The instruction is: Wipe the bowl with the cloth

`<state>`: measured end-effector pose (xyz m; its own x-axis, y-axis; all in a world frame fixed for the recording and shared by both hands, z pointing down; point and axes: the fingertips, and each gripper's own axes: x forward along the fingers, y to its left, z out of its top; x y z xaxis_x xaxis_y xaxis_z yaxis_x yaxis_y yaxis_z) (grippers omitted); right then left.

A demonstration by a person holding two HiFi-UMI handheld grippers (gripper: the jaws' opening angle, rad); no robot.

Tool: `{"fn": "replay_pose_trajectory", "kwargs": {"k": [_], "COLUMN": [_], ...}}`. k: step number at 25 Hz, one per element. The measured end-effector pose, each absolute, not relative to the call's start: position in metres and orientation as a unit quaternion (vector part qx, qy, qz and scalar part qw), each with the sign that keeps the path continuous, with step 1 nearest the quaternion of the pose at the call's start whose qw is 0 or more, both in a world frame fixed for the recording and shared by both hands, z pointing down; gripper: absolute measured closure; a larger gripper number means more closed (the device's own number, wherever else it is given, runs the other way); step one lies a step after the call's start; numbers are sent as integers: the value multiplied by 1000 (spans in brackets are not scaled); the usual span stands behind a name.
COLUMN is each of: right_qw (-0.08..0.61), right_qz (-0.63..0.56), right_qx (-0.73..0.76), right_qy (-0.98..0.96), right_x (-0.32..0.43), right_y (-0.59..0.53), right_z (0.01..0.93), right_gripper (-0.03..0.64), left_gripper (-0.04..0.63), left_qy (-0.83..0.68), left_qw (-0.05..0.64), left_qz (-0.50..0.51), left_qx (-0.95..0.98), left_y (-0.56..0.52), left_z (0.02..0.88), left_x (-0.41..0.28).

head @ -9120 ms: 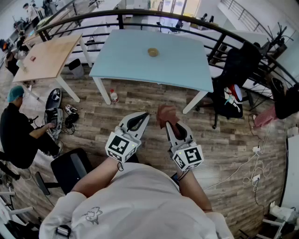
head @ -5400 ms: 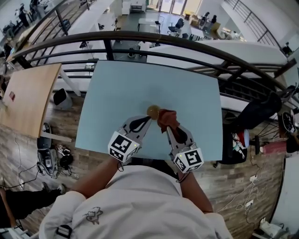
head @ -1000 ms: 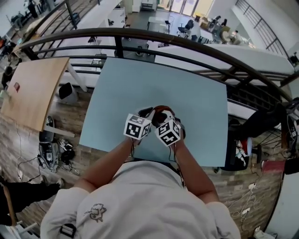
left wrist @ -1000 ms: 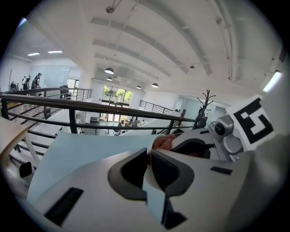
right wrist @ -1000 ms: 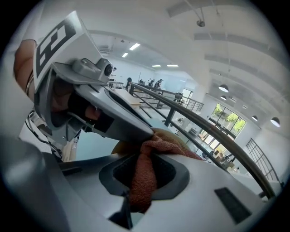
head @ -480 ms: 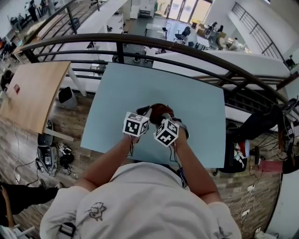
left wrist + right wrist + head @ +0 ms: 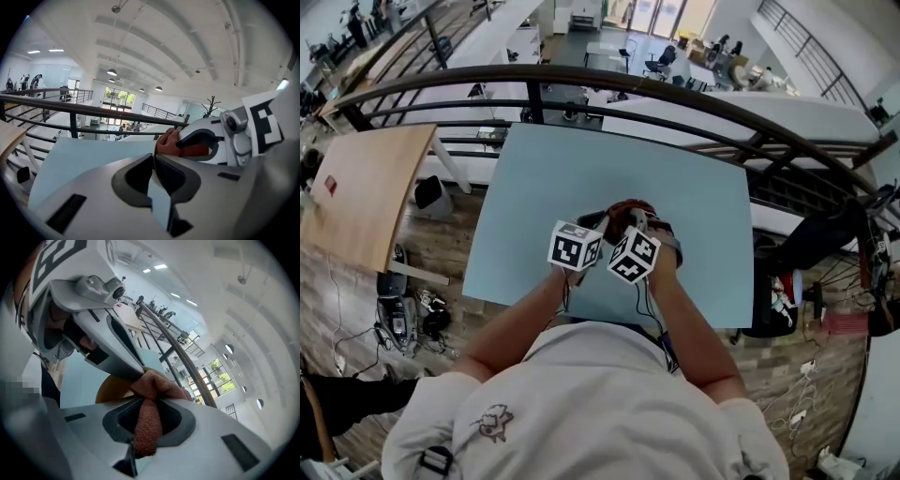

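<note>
Over the light blue table my two grippers meet tip to tip. The tan bowl shows only in the right gripper view, where the left gripper's fingers clamp its rim. The left gripper is almost fully shut, and its own view hides the bowl behind the jaws. My right gripper is shut on the rust-brown cloth, and the bunched end presses into the bowl. The cloth also peeks out beside the right gripper's finger.
A dark curved railing runs behind the table's far edge. To the left stands a wooden table, with cables and gear on the plank floor below it. A black chair is on the right.
Earlier the bowl sat alone on the table while I came up with the cloth. Over the last second the right gripper rolled and rose a little with the cloth; the left stayed still.
</note>
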<state>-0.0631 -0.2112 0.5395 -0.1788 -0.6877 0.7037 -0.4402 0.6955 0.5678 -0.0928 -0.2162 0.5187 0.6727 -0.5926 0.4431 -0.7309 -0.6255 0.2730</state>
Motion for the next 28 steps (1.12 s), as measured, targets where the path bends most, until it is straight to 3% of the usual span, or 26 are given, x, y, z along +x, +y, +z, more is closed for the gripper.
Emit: {"fn": "replay_pose_trajectory", "kwargs": {"k": [12, 18, 28], "right_qw": [497, 527, 544], "right_qz": [-85, -42, -88], "right_qx": [293, 247, 350], "right_qy": [-813, -812, -757], "right_x": [-96, -95, -63], "right_y": [-198, -183, -214], "right_z": [558, 574, 547], "right_gripper": [551, 552, 552], "left_gripper": [558, 558, 561], "left_qy": [-366, -371, -365], "left_qw": [230, 218, 229], "left_qz": [132, 137, 153], "left_qx": [892, 892, 889], "left_y": [-227, -234, -231], "left_z": [510, 509, 522], "left_x": [-96, -105, -107]}}
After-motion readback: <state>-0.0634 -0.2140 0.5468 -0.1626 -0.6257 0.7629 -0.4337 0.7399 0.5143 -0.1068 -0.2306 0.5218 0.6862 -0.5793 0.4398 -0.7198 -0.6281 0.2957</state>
